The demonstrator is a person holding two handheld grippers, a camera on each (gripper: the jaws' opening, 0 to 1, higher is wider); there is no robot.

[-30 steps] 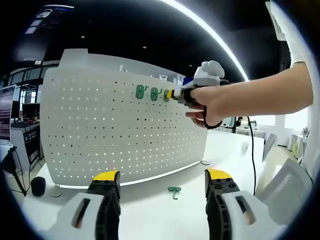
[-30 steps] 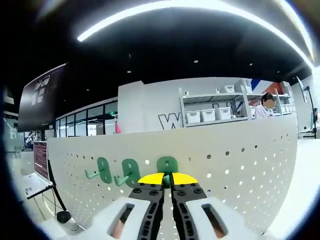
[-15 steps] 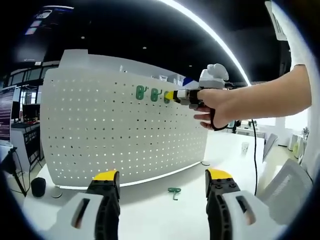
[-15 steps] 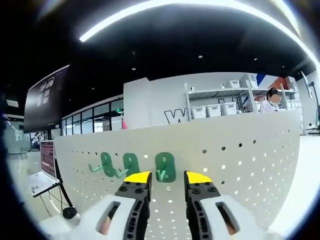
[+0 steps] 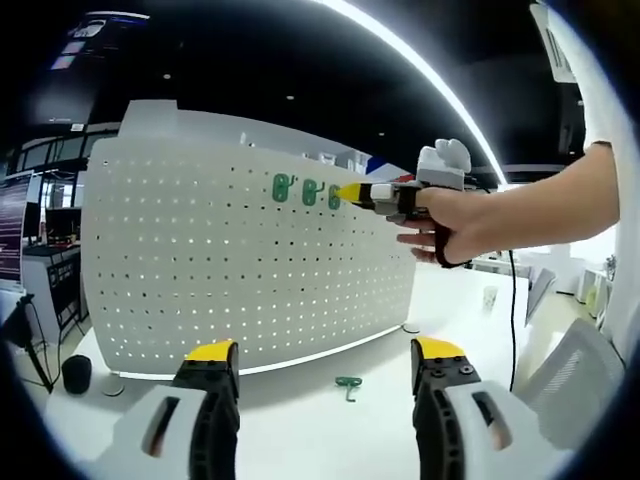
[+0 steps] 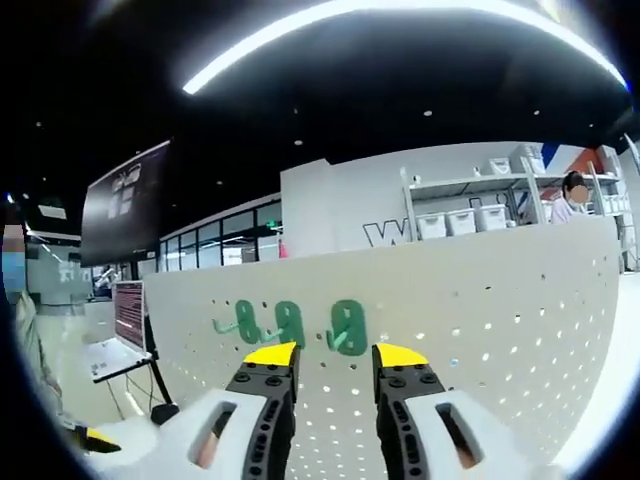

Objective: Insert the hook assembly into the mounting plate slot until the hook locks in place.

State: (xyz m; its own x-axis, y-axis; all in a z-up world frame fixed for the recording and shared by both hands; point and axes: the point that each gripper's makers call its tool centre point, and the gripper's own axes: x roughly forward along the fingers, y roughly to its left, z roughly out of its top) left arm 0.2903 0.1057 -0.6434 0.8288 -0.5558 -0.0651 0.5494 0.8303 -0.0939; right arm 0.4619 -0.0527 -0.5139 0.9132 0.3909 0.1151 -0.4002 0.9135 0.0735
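A white perforated mounting plate (image 5: 240, 270) stands upright on the table. Three green hooks hang in a row near its top edge; the rightmost hook (image 6: 346, 327) sits just beyond my right gripper (image 6: 334, 354), which is open with nothing between its jaws. In the left gripper view the same hooks (image 5: 306, 191) show high on the plate, with the right gripper (image 5: 347, 193) held by a hand just to their right. Another green hook (image 5: 349, 384) lies loose on the table below. My left gripper (image 5: 325, 352) stands open and empty over the table in front of the plate.
The white table (image 5: 310, 420) runs in front of the plate. A black round object (image 5: 75, 372) stands at the plate's left foot. A black cable (image 5: 511, 310) hangs from the hand. Shelves with white bins (image 6: 470, 215) stand behind the plate.
My right gripper opened, let go of the rightmost green hook, which stays on the plate, and drew back a little. The left gripper has not moved.
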